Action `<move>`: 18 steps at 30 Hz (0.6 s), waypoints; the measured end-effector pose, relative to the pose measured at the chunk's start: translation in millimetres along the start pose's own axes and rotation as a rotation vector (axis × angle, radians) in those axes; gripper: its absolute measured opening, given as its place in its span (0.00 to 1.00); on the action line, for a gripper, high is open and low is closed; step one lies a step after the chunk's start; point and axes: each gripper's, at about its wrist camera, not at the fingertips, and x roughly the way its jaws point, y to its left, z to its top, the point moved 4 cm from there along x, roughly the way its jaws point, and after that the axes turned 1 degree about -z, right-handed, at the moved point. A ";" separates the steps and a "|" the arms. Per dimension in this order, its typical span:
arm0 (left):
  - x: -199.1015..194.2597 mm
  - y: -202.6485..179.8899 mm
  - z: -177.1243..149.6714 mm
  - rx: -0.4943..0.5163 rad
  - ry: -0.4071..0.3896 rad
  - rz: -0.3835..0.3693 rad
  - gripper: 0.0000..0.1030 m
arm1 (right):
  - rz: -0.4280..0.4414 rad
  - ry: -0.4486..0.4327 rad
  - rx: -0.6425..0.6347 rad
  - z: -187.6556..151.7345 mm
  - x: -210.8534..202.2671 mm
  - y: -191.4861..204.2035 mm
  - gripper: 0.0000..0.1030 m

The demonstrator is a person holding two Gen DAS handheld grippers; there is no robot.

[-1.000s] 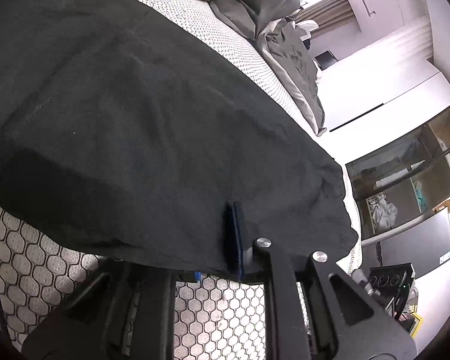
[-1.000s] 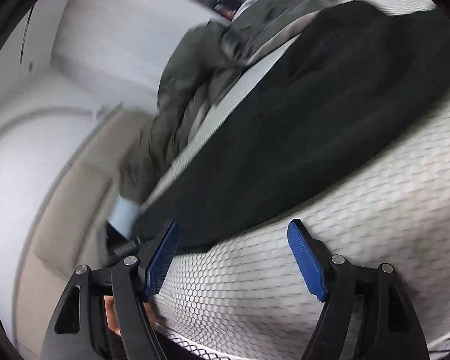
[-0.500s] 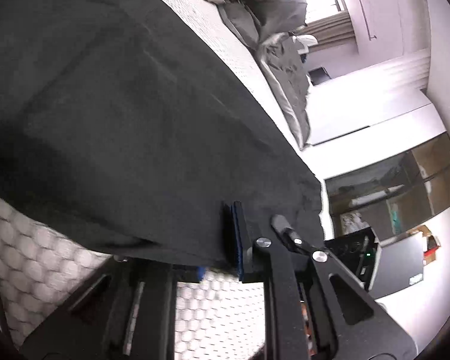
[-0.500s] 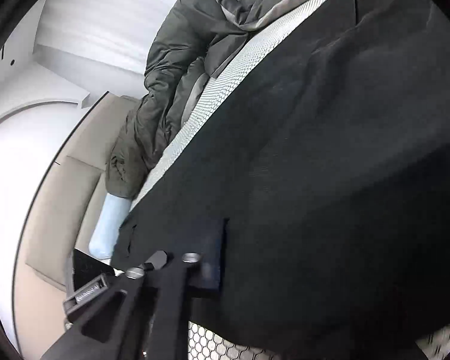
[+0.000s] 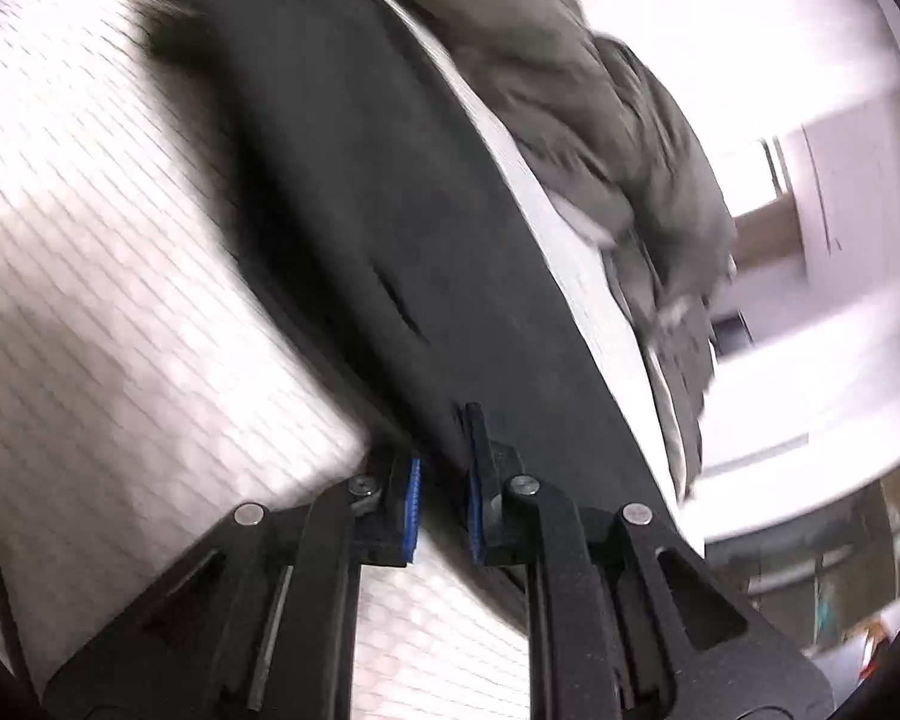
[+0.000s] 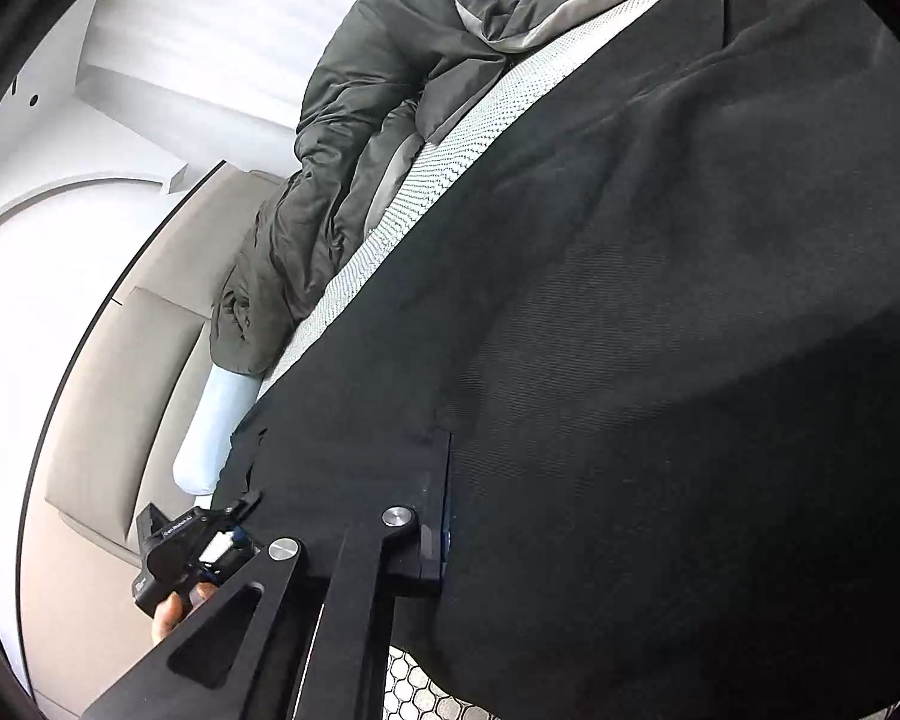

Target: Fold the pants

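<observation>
In my left wrist view the pants [image 5: 390, 228] run as a long dark band from the upper left of the frame down to the lower middle, lying on the bed [image 5: 90, 300], and their near edge ends right at my left gripper [image 5: 441, 498]; its blue pads stand a narrow gap apart with the cloth edge between or just behind them, and through the motion blur I cannot tell whether they have it pinched. Grey bedding [image 5: 600, 96] lies heaped along the upper right. In my right wrist view the pants [image 6: 660, 330] fill the middle and right of the frame, and my right gripper [image 6: 444, 516] at lower centre looks clamped on their edge, though only one finger shows, the other hidden under the cloth
</observation>
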 end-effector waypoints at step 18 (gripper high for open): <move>-10.8 68.8 144.4 -0.150 -0.171 0.098 0.11 | 0.002 0.015 -0.007 -2.1 1.1 2.3 0.08</move>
